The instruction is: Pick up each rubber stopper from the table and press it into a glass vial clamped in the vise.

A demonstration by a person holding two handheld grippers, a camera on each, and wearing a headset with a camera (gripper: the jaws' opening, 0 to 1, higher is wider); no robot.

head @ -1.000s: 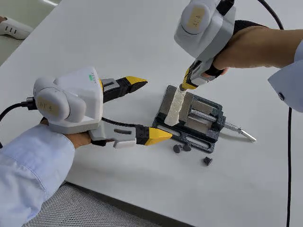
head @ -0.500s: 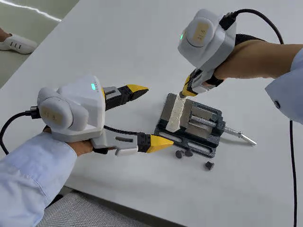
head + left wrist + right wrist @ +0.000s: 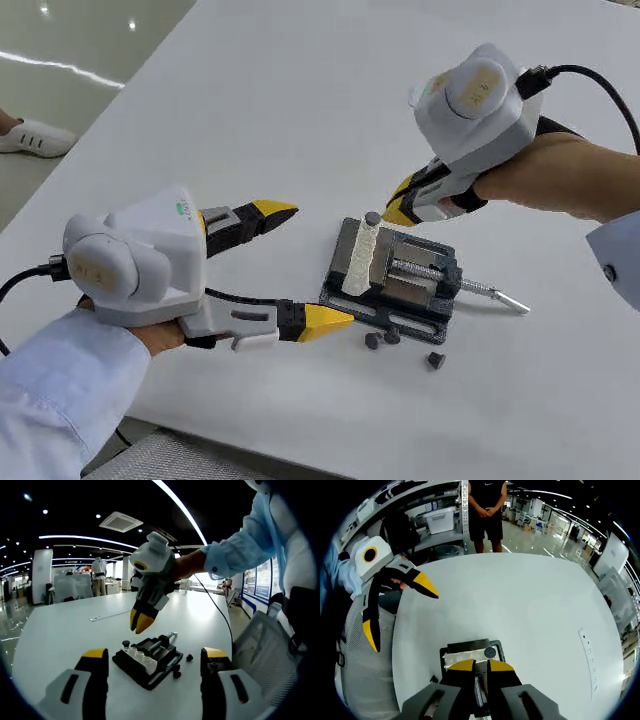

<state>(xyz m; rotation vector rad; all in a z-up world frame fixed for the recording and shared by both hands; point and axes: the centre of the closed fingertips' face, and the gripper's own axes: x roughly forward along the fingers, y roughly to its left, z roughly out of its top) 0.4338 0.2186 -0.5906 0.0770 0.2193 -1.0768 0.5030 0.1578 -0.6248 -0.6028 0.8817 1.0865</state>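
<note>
Right gripper (image 3: 400,213), jaws pressed together and empty, hangs beside the stopper (image 3: 372,218) capping the end vial (image 3: 362,255) in head view; left gripper (image 3: 155,653) gapes toward the vise (image 3: 150,672); right gripper view suggests pressing squarely downward.

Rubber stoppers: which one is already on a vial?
The stopper capping the end vial in the vise, nearest the right gripper; the other three lie loose on the table.

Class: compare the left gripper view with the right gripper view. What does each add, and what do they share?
Left gripper view: the right gripper, held by a hand, over the vise. Right gripper view: the open left gripper and storage shelves. Shared: the vise, the stoppered vial and the white table.
</note>
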